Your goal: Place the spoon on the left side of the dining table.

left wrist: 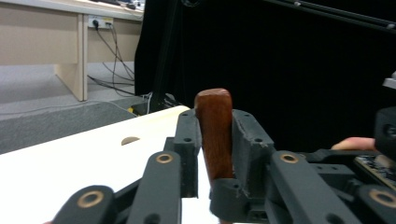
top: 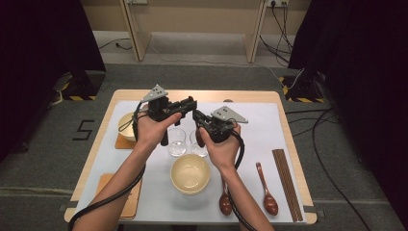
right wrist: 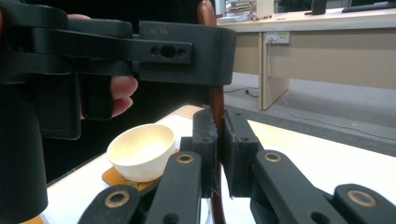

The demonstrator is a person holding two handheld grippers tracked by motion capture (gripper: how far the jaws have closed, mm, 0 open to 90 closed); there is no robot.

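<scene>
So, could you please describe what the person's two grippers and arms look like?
Both the left gripper and right gripper are matte black, each topped with a grey three-cornered plate. Their jaw linkages show brass-coloured pivots. A thick black cable trails from each along the bare, sleeveless forearms.

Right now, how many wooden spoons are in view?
3. Held spoon: clamped in left tool and right tool. Outer spoon: on the table, right side. Inner spoon: beside it, partly under the forearm. None seems hidden.

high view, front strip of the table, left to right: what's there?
Wooden coaster → cream bowl → dark spoon → second spoon → chopsticks.
</scene>
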